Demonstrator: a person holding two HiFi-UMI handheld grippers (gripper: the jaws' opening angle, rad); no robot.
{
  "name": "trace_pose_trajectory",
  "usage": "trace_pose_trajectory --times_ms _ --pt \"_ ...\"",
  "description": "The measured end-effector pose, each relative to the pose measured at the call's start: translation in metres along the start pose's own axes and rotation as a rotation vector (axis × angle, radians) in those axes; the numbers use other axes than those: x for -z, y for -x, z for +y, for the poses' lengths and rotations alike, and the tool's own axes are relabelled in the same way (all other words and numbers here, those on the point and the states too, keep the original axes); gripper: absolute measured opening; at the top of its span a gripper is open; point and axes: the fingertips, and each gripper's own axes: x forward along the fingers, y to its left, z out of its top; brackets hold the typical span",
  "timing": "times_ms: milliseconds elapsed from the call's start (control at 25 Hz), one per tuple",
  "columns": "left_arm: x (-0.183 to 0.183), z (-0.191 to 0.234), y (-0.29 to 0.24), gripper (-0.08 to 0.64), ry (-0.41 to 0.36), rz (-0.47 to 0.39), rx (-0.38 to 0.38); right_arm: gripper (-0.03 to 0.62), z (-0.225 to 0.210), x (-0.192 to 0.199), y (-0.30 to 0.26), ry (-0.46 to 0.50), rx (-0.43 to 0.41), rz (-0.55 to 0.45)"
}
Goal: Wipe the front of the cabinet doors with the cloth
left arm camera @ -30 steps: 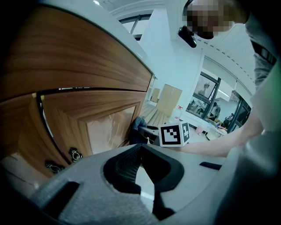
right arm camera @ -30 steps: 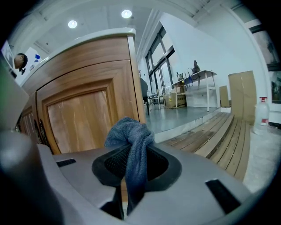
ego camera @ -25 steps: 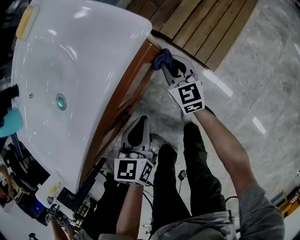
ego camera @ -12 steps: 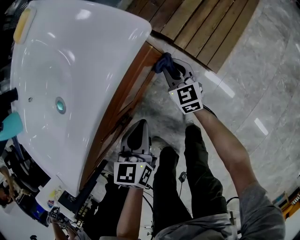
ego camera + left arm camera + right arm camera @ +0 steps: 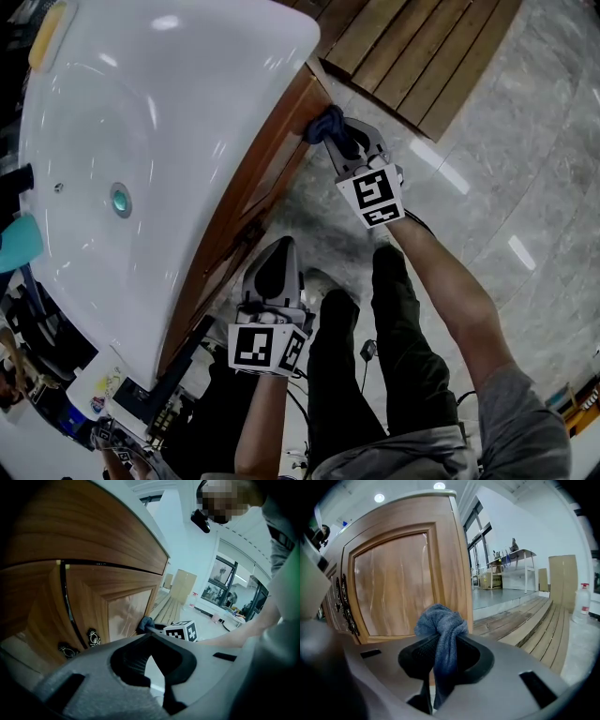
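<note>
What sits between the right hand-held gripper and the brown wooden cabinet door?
Only the bunched blue cloth, clamped in the right hand-held gripper, pointing at the brown wooden cabinet door; the right gripper view shows it.

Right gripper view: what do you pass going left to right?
In order: dark door handles → cabinet door panel → blue cloth → wooden decking → white bottle.
</note>
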Motion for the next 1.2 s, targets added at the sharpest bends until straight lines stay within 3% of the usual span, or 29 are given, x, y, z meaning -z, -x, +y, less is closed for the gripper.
trace_pose_trajectory --times_ms 560,1200 --pt "0.020 0.019 0.034 0.008 0.001 0.001 -0.016 0.074 0.052 0.014 0.000 -0.085 -0.004 -0.006" --pt "0.034 0.034 0.067 0.008 -0.012 0.002 -0.021 0.074 0.157 0.044 0.012 -0.108 -0.113 0.021"
